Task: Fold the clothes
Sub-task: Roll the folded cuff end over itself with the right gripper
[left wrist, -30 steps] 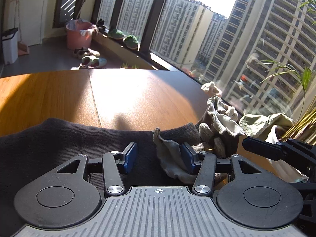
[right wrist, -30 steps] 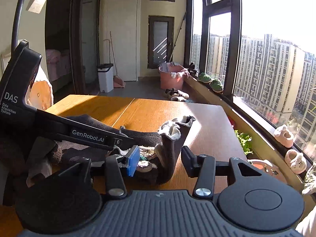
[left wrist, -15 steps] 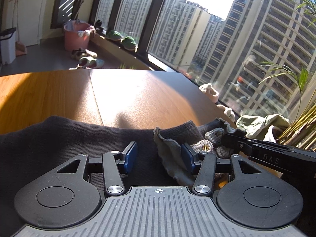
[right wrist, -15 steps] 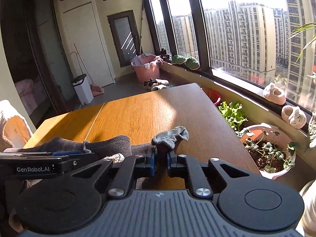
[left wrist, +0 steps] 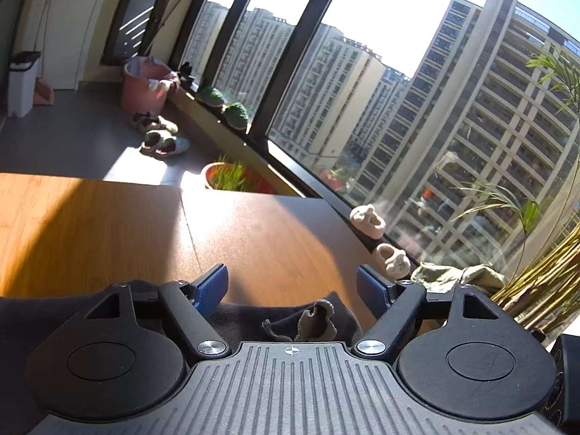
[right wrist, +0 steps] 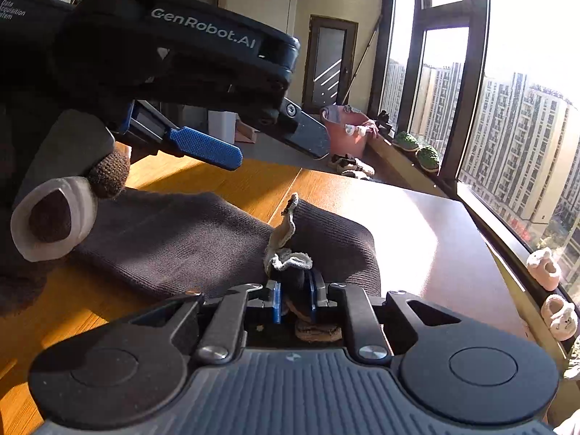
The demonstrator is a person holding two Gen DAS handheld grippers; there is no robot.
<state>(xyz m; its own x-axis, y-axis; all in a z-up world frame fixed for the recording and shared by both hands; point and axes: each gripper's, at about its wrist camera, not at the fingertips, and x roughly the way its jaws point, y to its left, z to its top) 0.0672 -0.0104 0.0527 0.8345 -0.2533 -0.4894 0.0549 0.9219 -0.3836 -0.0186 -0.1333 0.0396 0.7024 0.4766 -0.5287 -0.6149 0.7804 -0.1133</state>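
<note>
With my right tongs [right wrist: 294, 299] clamped on the dark garment's [right wrist: 174, 239] edge, jaws loosening slightly, and my left tongs [left wrist: 293, 290] opening empty above that cloth on the table [left wrist: 108, 224], I should drag the fold flat, low and slow.

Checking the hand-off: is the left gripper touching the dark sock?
Apart. The right wrist view shows the left gripper, jaws opening, above the dark sock.

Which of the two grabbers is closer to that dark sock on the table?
Right. The right gripper pinches the dark sock's cuff, jaws easing open. The left gripper, jaws opening, hangs above it without touching.
</note>
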